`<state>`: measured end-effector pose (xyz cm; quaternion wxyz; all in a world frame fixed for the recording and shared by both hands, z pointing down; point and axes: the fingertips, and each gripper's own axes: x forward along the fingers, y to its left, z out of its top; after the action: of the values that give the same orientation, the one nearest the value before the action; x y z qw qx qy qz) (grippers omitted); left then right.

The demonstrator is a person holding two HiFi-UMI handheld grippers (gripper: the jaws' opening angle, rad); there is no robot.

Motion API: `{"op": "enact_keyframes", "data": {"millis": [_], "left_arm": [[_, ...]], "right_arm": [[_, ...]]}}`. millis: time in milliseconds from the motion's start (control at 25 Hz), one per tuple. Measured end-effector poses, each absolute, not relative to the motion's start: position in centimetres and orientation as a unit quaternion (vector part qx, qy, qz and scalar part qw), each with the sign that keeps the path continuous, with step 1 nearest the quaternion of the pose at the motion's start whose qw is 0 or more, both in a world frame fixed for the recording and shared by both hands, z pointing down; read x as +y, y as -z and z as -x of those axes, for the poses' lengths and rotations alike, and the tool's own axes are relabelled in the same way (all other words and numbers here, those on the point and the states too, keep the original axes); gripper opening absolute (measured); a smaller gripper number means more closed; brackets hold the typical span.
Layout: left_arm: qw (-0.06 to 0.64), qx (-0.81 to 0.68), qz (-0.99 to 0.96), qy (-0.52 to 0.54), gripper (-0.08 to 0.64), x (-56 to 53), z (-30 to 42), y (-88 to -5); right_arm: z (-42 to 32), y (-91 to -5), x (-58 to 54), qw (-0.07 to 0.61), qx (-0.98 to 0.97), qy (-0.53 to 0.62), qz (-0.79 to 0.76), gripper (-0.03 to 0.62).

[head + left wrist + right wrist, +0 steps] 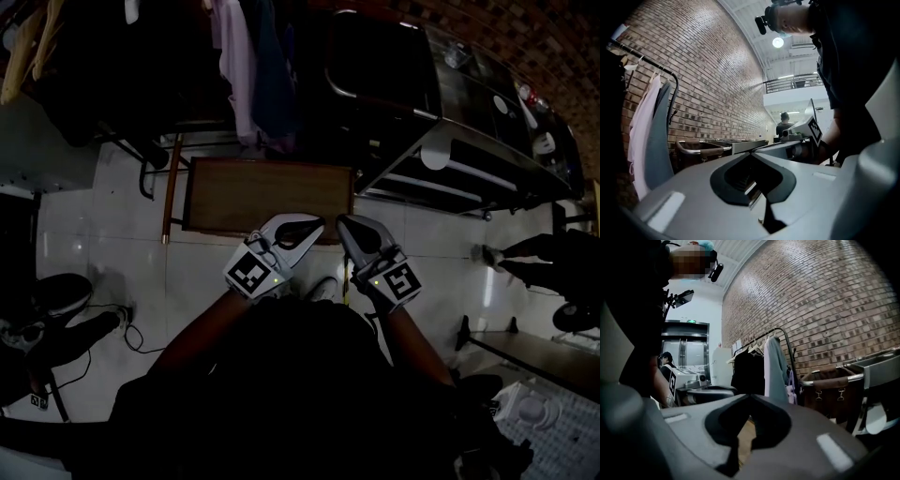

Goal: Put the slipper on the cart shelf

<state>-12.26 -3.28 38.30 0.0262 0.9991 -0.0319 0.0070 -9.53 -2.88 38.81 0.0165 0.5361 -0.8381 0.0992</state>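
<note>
In the head view my left gripper [314,225] and right gripper [345,227] are held side by side, level, over the near edge of a low wooden platform [267,195]. Both are shut with nothing between the fingers; in each gripper view the left gripper [752,153] and the right gripper [750,396] have their jaws meeting at the tip. The metal cart [450,141] with its shelves stands at the upper right, also seen as the cart [881,364]. I see no slipper for certain. A pale shape [324,289] lies on the floor under my hands; I cannot tell what it is.
A clothes rack with hanging garments [248,66] stands behind the platform, and the garments [776,366] show again in the right gripper view. A brown hamper [829,380] stands beside the cart. Another person [534,248] stands at the right. A stool [61,295] and cables lie at the left.
</note>
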Motion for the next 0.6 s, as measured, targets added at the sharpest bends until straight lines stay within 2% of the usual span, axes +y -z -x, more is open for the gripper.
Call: {"op": "enact_keyframes", "data": {"millis": [600], "left_arm": [[0.008,-0.055,-0.998,-0.015,0.002,-2.37,12.42,-38.49]], "right_arm": [[9.81,-38.82,-2.42,0.022,-0.849,-0.094,-0.520,0.000]]}}
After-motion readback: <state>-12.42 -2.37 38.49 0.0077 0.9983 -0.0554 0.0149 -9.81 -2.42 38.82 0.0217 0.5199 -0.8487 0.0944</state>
